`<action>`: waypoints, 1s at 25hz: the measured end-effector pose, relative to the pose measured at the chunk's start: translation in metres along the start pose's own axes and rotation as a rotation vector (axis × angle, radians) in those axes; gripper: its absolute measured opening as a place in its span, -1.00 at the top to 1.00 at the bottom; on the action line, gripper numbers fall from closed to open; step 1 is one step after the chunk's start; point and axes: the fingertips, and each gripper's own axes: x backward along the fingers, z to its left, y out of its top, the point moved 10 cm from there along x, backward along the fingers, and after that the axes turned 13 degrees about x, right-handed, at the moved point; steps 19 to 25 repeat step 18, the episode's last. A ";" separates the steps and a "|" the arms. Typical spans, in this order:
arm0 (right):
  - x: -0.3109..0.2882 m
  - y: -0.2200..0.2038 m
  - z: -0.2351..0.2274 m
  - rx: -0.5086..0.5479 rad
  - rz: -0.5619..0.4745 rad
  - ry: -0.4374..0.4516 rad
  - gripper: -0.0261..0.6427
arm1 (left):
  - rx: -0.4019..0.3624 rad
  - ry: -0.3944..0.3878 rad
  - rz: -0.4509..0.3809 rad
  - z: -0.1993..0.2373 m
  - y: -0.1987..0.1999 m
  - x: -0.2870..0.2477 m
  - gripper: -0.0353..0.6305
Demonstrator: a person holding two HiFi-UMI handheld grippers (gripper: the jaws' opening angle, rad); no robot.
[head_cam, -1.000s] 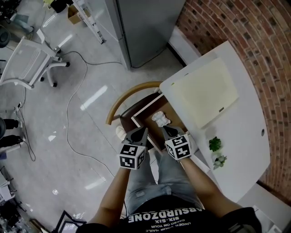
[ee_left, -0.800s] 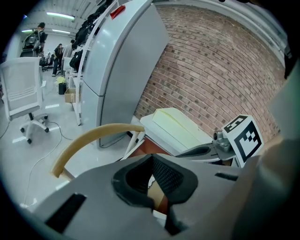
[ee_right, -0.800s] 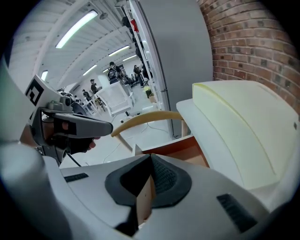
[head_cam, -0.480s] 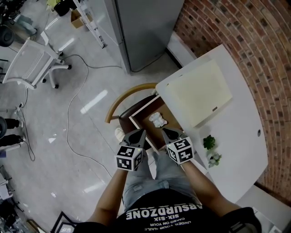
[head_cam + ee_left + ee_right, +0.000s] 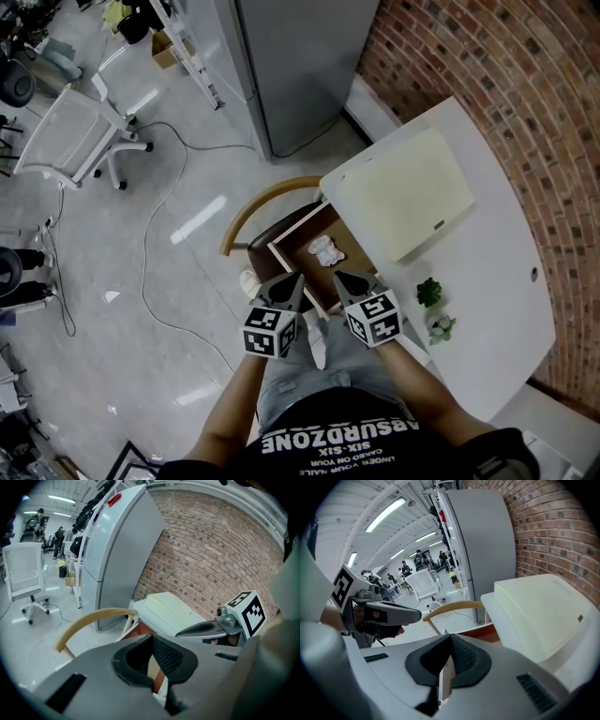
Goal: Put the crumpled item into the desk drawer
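The crumpled white item (image 5: 323, 248) lies inside the open desk drawer (image 5: 292, 236), on its brown bottom. Both grippers hover just short of the drawer's near edge, above the person's lap. My left gripper (image 5: 292, 279) is shut with nothing in it, and its pads meet in the left gripper view (image 5: 152, 638). My right gripper (image 5: 339, 277) is also shut and empty (image 5: 450, 638). It is the one closer to the crumpled item, a short gap away. Each gripper shows in the other's view, the right gripper (image 5: 202, 628) and the left gripper (image 5: 399, 613).
The white desk (image 5: 492, 281) carries a cream flat box (image 5: 405, 192) and a small green plant (image 5: 429, 292). A chair with a curved wooden back (image 5: 255, 202) stands at the drawer. A grey cabinet (image 5: 300, 56), a white office chair (image 5: 70, 141) and a floor cable (image 5: 150, 234) lie beyond.
Both grippers have drawn back a little from the drawer toward the person. The crumpled item stays in the drawer.
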 end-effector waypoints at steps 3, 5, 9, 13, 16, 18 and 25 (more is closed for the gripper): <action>0.003 0.001 0.002 0.004 -0.007 0.002 0.93 | -0.004 0.002 -0.009 -0.002 0.000 0.002 0.88; 0.004 0.002 0.003 0.005 -0.010 0.002 0.93 | -0.006 0.002 -0.011 -0.004 0.000 0.004 0.88; 0.008 0.004 0.006 0.002 -0.020 -0.003 0.93 | -0.013 -0.001 -0.019 -0.008 0.001 0.008 0.88; 0.011 0.003 0.008 -0.002 -0.021 -0.009 0.93 | -0.021 -0.005 -0.019 -0.010 0.001 0.010 0.88; 0.014 0.003 0.007 -0.004 -0.024 -0.010 0.93 | -0.024 -0.009 -0.017 -0.014 0.001 0.011 0.88; 0.017 0.003 0.007 -0.006 -0.026 -0.010 0.93 | -0.023 -0.011 -0.016 -0.017 0.001 0.011 0.88; 0.017 0.003 0.007 -0.006 -0.026 -0.010 0.93 | -0.023 -0.011 -0.016 -0.017 0.001 0.011 0.88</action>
